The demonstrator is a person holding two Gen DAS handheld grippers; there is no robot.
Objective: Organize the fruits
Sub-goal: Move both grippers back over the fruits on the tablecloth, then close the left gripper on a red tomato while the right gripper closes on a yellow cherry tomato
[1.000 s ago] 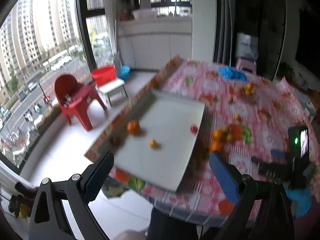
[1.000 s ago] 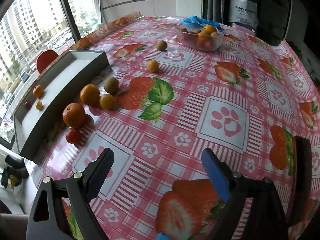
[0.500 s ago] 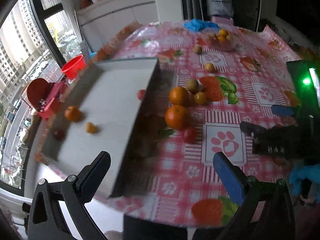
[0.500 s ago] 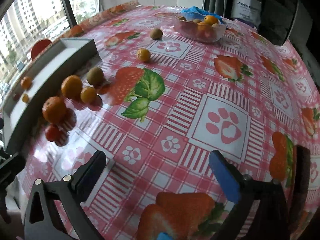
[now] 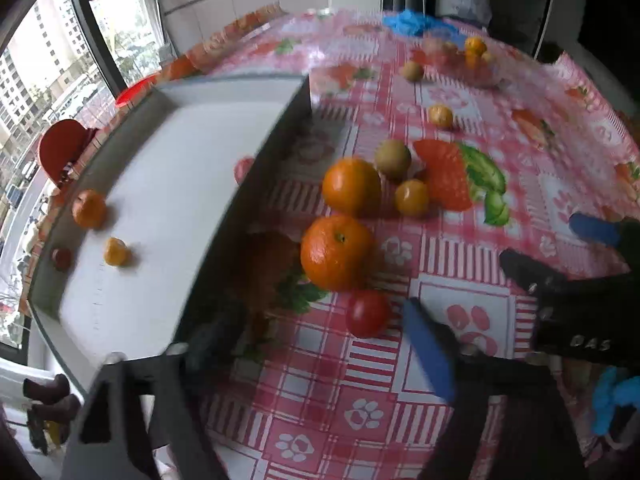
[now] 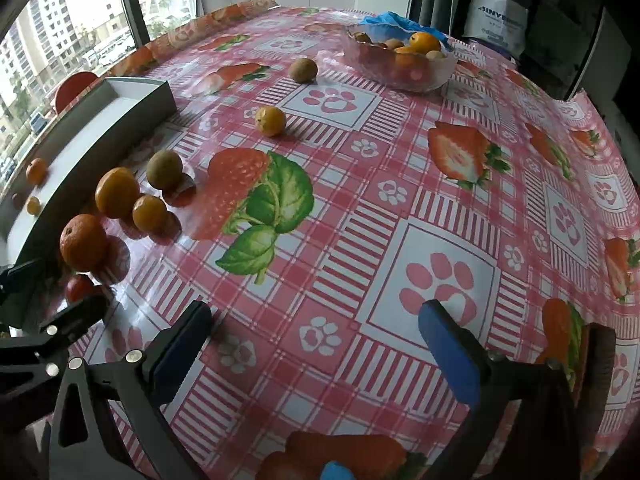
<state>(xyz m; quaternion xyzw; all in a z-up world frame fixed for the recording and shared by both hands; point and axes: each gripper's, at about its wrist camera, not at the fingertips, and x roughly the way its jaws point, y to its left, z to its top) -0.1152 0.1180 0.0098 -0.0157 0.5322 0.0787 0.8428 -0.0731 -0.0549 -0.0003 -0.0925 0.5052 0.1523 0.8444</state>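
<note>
A grey tray [image 5: 260, 184] holds a tangerine [image 5: 89, 208] and a few small fruits. Beside its wall lie two oranges [image 5: 336, 252] [image 5: 351, 186], a brownish-green fruit [image 5: 393, 158], a small yellow fruit [image 5: 411, 197] and a cherry tomato [image 5: 366, 312]. My left gripper [image 5: 320, 344] hovers low over the tablecloth with its jaws closing. The tomato sits just ahead of its blue pad [image 5: 428, 348], untouched. My right gripper [image 6: 316, 348] stands wide open over bare cloth, nothing between its fingers. The same fruit cluster [image 6: 116, 192] lies to its left.
A glass bowl [image 6: 400, 64] of fruit stands at the far side, with a brown fruit [image 6: 303, 70] and a yellow one [image 6: 271, 121] loose before it. The table edge runs along the tray's left side by the window. Blue cloth [image 6: 384, 20] lies behind the bowl.
My left gripper has dropped and swung from above the tray toward the fruits beside it, and its jaws have narrowed. The right gripper has opened a little and barely shifted.
</note>
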